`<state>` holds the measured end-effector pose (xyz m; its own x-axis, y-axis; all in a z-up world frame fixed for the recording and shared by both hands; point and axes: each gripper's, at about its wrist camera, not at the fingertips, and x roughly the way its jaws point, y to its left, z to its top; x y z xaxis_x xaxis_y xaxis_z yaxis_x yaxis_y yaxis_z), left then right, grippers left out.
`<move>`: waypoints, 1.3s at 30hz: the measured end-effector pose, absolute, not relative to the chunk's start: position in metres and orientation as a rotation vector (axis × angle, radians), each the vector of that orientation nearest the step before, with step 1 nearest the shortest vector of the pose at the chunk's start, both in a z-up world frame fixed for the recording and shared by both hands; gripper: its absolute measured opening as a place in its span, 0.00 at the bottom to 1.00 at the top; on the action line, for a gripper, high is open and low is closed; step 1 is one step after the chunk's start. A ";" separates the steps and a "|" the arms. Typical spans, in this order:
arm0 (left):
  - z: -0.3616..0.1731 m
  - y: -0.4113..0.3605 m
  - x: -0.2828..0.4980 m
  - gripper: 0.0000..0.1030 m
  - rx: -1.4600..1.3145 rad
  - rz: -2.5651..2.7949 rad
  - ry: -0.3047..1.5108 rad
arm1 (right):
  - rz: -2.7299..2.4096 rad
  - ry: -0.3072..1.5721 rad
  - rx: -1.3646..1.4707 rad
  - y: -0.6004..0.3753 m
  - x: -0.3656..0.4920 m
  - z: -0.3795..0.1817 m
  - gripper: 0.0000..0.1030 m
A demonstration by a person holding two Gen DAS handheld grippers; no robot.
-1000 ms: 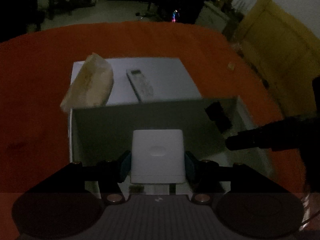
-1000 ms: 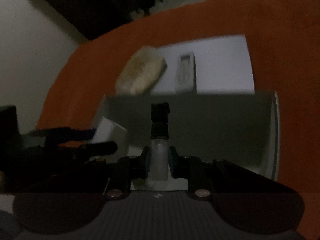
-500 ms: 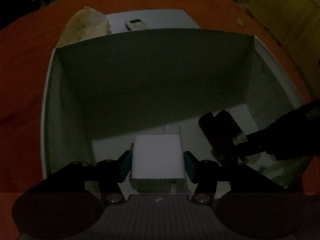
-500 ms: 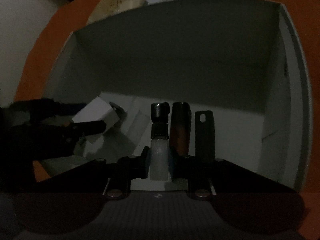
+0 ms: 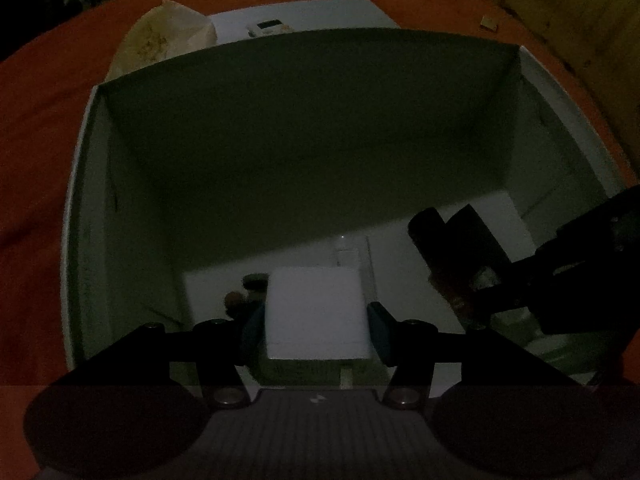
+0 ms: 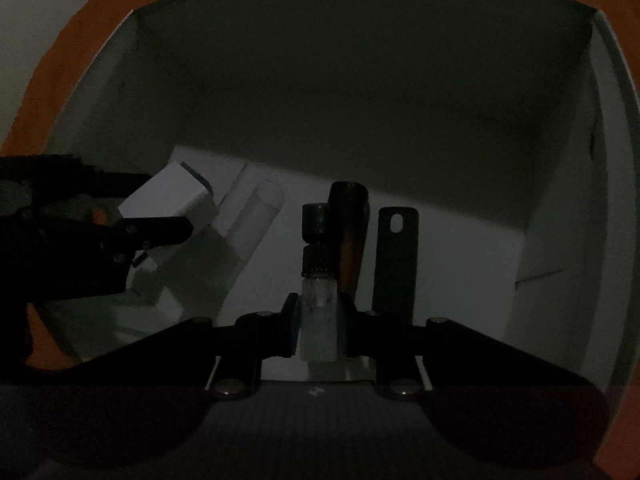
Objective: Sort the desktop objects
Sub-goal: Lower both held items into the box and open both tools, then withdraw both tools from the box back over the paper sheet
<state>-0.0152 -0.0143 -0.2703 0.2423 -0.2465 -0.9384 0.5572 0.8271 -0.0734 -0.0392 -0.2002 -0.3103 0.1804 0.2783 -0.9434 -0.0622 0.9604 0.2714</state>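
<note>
Left wrist view: both my grippers reach down inside the white box [image 5: 92, 208], each clamped on one item.
My left gripper [image 5: 316, 320] grips a white block [image 5: 316, 312] between its pads, low over the box floor near the left wall; my right gripper [image 6: 318, 320] pinches a clear vial [image 6: 319, 320] with a dark cap, held upright near the floor's middle. Just beside the vial lie a brown-and-black cylinder [image 6: 350, 232] and a flat black bar [image 6: 394, 264] with a hole at its far end. A white tube [image 6: 260, 220] lies on the floor toward the left. Beyond the far wall, on the orange tabletop [image 5: 36, 120], a white sheet [image 5: 320, 14] carries a remote [image 5: 268, 28]; a tan bag [image 5: 160, 42] sits at its left edge.
</note>
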 end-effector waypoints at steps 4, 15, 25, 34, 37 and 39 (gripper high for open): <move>-0.271 -0.015 -0.016 0.49 0.314 -0.563 1.212 | 0.236 1.378 0.170 -0.198 -0.040 -0.308 0.22; -0.264 -0.011 -0.015 0.52 0.282 -0.584 1.233 | 0.186 1.393 0.202 -0.201 -0.039 -0.304 0.36; -0.213 -0.006 -0.003 0.61 0.178 -0.608 1.147 | 0.176 1.301 0.252 -0.211 -0.027 -0.261 0.49; -0.172 0.010 0.041 0.61 0.099 -0.527 1.057 | 0.163 1.113 0.303 -0.225 0.010 -0.195 0.51; -0.164 0.018 0.064 0.61 0.082 -0.474 1.030 | 0.152 1.083 0.316 -0.226 0.029 -0.183 0.52; -0.163 0.022 0.082 0.61 0.079 -0.436 1.026 | 0.153 1.079 0.316 -0.224 0.043 -0.180 0.52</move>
<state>0.0825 0.0221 -0.1633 0.4410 -0.3144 -0.8407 0.3874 0.9116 -0.1377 0.0432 -0.2244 -0.1796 0.4676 0.2754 -0.8399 0.0306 0.9446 0.3268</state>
